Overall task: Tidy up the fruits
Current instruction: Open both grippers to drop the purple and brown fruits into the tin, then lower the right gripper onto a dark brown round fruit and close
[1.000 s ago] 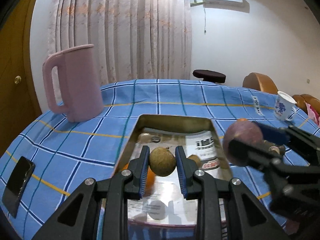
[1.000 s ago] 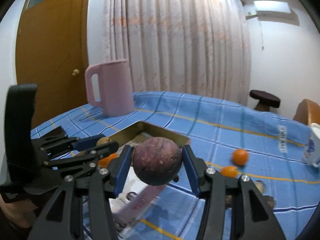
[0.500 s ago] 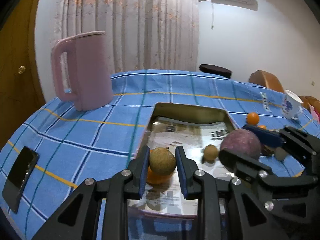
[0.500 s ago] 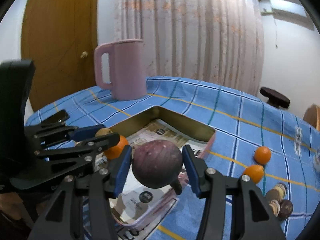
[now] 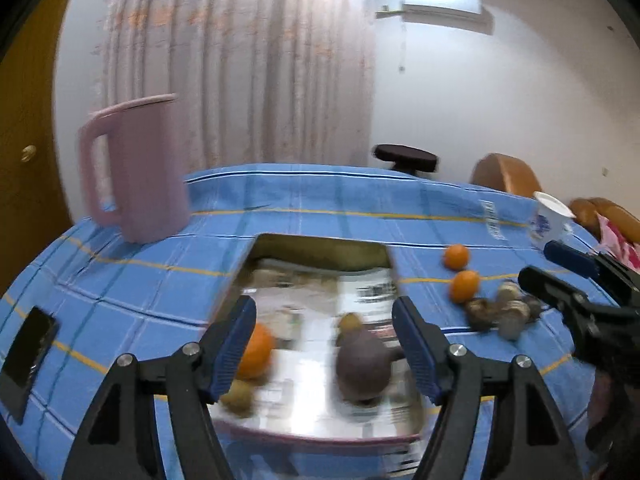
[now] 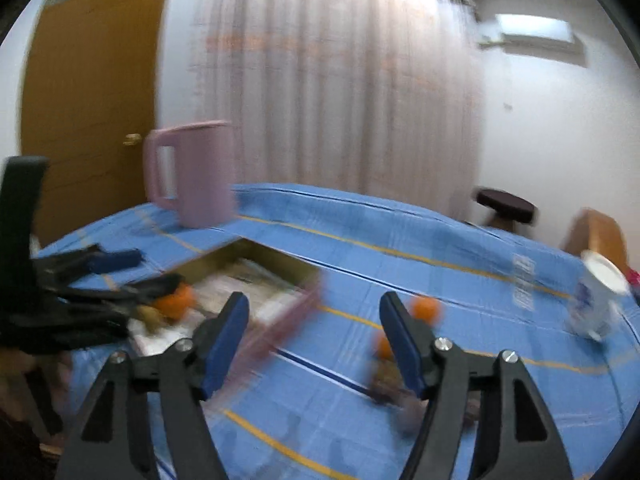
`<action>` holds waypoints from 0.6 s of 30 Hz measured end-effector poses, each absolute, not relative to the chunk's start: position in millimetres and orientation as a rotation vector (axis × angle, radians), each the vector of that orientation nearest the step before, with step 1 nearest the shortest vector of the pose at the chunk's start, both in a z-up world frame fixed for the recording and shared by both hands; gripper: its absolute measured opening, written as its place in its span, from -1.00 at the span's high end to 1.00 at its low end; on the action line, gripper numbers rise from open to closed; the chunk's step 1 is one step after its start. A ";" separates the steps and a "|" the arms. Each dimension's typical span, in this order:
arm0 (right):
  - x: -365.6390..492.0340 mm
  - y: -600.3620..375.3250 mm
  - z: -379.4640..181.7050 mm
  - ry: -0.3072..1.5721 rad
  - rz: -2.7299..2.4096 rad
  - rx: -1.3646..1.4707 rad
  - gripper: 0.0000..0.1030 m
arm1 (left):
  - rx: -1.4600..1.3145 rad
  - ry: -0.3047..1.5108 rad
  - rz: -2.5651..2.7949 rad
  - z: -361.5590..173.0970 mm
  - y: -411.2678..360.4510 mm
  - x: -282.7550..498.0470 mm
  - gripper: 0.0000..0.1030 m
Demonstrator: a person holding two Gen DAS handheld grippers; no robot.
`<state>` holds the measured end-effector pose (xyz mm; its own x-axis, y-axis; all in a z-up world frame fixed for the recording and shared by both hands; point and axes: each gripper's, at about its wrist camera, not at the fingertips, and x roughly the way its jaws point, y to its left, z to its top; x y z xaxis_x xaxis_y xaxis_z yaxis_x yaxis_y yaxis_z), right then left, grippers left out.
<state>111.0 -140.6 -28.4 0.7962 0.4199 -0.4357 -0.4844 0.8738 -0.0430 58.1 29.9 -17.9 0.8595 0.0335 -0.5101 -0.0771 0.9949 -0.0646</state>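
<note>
A metal tray (image 5: 320, 248) lined with newspaper sits on the blue checked tablecloth. In it lie a purple round fruit (image 5: 362, 368), an orange (image 5: 256, 350), a small brown fruit (image 5: 240, 394) and another small one (image 5: 350, 322). My left gripper (image 5: 324, 346) is open and empty above the tray's near end. My right gripper (image 6: 314, 338) is open and empty, to the right of the tray (image 6: 276, 260). Two oranges (image 5: 456, 257) (image 5: 464, 285) and several small brown fruits (image 5: 500, 312) lie on the cloth right of the tray.
A pink jug (image 5: 136, 168) stands at the back left. A white and blue cup (image 5: 550, 220) stands at the far right. A black phone (image 5: 26, 356) lies near the left table edge. Both views are motion-blurred.
Both grippers have opened and pulled back. The brown fruit left my left gripper and the purple fruit left my right gripper; both now lie in the tray.
</note>
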 end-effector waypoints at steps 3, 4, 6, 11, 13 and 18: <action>127.2 -187.9 -36.2 0.502 0.335 -0.115 -0.37 | -0.065 0.554 -0.007 -19.4 2.1 67.7 -0.40; 130.8 -195.5 -38.6 0.523 0.310 -0.112 -0.37 | -0.059 0.559 -0.031 -20.2 -8.1 71.2 -0.39; 142.4 -214.4 -49.1 0.583 0.252 -0.099 -0.33 | -0.034 0.560 -0.063 -22.6 -26.2 77.3 -0.39; 157.0 -233.6 -65.6 0.680 0.221 -0.050 -0.18 | 0.030 0.623 -0.090 -37.3 -49.1 100.7 -0.40; 161.3 -232.0 -69.6 0.696 0.230 -0.060 -0.18 | 0.033 0.642 -0.074 -40.8 -48.0 105.5 -0.40; 165.2 -221.7 -76.3 0.756 0.305 -0.078 -0.14 | 0.023 0.653 -0.071 -44.7 -51.7 108.9 -0.40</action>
